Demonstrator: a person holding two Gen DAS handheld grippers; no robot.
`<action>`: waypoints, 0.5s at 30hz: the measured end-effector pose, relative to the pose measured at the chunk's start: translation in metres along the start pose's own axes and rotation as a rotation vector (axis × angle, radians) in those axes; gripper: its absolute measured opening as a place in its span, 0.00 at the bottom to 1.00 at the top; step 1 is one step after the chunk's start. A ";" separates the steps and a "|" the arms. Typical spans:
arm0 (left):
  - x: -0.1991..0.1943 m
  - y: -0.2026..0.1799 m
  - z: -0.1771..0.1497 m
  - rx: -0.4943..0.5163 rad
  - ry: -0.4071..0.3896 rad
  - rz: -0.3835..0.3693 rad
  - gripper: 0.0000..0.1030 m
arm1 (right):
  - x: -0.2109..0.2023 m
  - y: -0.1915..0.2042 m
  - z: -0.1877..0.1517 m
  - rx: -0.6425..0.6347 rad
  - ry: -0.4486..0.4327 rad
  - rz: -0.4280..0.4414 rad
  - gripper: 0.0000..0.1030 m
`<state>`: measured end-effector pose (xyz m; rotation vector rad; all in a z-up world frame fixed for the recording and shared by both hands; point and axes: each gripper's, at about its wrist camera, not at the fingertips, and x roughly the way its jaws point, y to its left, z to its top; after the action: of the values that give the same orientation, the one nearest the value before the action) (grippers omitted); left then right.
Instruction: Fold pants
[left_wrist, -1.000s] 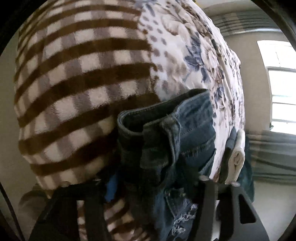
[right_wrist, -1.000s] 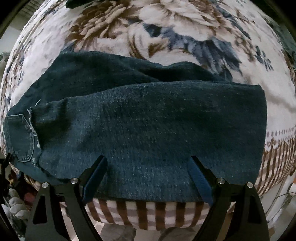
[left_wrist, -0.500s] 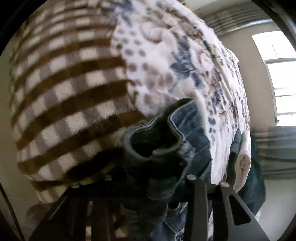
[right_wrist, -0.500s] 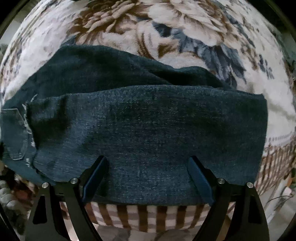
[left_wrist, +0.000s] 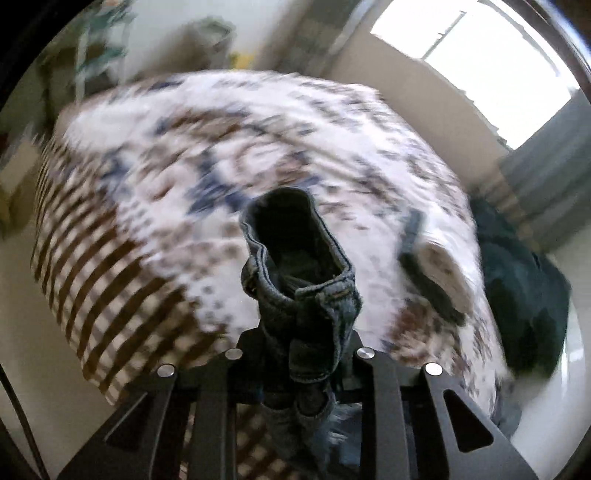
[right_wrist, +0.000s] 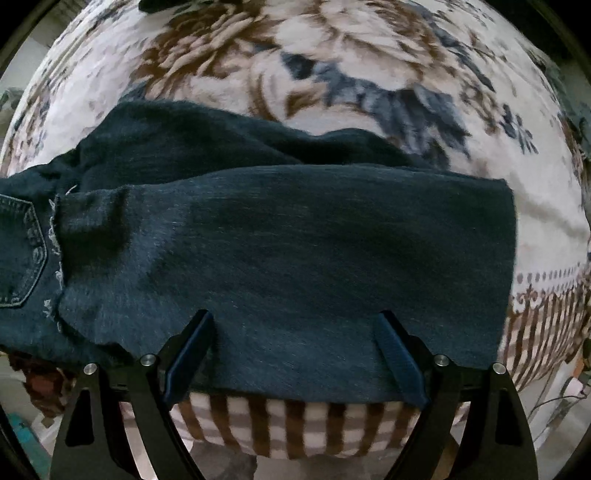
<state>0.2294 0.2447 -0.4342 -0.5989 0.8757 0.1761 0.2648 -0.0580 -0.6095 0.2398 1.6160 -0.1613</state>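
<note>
In the left wrist view the left claw (left_wrist: 299, 354) sits at the bottom centre of the frame, its fingers pressed in on a bunched piece of the jeans (left_wrist: 295, 266). The waistband rises from the pinch as an open dark loop in the middle of the frame, held clear above the bed (left_wrist: 147, 177). The flowered blanket is blurred; its brown-striped border runs down the left side, where the bed edge falls away to pale floor. At the right a folded stack of cloth (left_wrist: 436, 273) lies near the bed's right edge, and a dark green heap (left_wrist: 524, 295) sits just beyond that edge. A bright window (left_wrist: 476, 62) fills the upper right.

In the right wrist view the right claw (right_wrist: 295, 354) is spread wide, blue-padded fingers (right_wrist: 188, 362) low in the frame on either side of the jeans' near edge and gripping nothing. The dark denim lies flat across the middle of the frame, a stitched back pocket (right_wrist: 22, 254) at the far left. Its right edge ends square, with bare blanket beyond it and above. The striped border shows below the denim at the bed's near edge. No readable label or writing shows in either view.
</note>
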 end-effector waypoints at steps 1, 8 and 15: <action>-0.006 -0.017 -0.002 0.044 -0.012 -0.001 0.21 | -0.004 -0.007 0.000 0.005 -0.002 0.010 0.88; -0.023 -0.130 -0.058 0.316 0.001 -0.105 0.21 | -0.033 -0.079 -0.002 0.061 -0.045 0.050 0.88; 0.040 -0.213 -0.169 0.617 0.231 -0.122 0.20 | -0.039 -0.179 -0.001 0.199 -0.057 0.065 0.88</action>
<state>0.2237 -0.0285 -0.4581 -0.0919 1.0501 -0.2747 0.2205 -0.2326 -0.5777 0.4361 1.5341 -0.2770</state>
